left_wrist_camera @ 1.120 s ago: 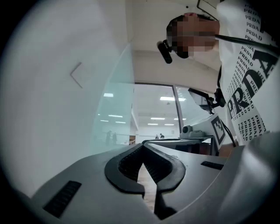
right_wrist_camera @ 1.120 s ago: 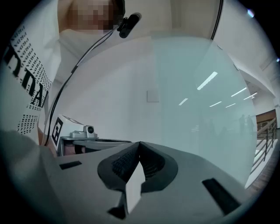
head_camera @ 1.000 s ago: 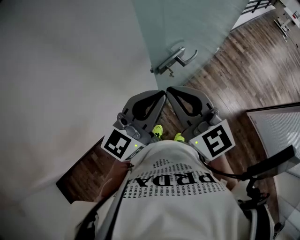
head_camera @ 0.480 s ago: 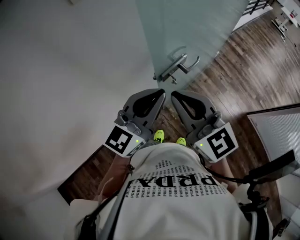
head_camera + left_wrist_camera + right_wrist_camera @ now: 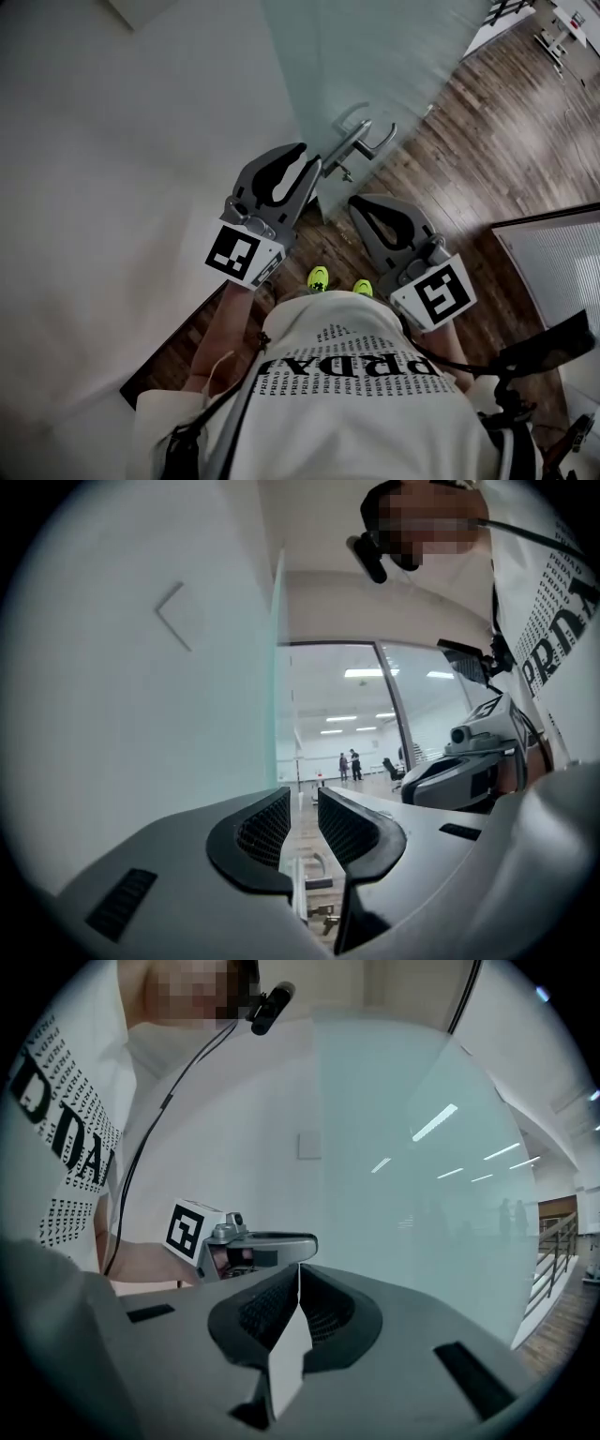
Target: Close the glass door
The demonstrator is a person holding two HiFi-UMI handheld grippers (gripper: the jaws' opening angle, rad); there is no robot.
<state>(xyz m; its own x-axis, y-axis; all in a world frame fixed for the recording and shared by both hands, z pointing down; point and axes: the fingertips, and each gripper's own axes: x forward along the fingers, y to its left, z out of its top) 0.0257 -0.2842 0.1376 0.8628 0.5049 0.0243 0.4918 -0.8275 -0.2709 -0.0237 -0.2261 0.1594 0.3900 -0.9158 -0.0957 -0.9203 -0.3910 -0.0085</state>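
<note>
The left gripper (image 5: 307, 161) points at the free edge of the frosted, pale green glass door (image 5: 375, 56). The silver metal lever handle (image 5: 370, 141) lies just ahead of its jaw tips and a little toward the right-hand jaw. In the left gripper view its jaws are opening. Nothing sits between the ribbed pads (image 5: 345, 829), and the lever and the small key (image 5: 322, 915) under it show through the gap, farther off and lower than the tips. The right gripper (image 5: 354, 200) hangs lower, near the person's body, with its jaws clenched on nothing. The door face spreads ahead of them and to their right.

The door looks well short of closed, so the likely step is to take the lever or push the glass.

- **Narrow gap:** if the jaws meet the lever before they have spread enough, a tip could butt against the metal and swing the door away rather than grip it.
- **Door edge:** the glass edge lines up almost with the left-hand jaw. A slightly skewed approach could knock a hard tip on the bare edge or skid off the smooth pane.
- **Key:** it sticks out below the lever and could snag a jaw that comes in low.
- **White wall (image 5: 112, 141):** it lies close on the outer side of the left jaws, so a hard swing could trap the gripper between door and wall.
</note>
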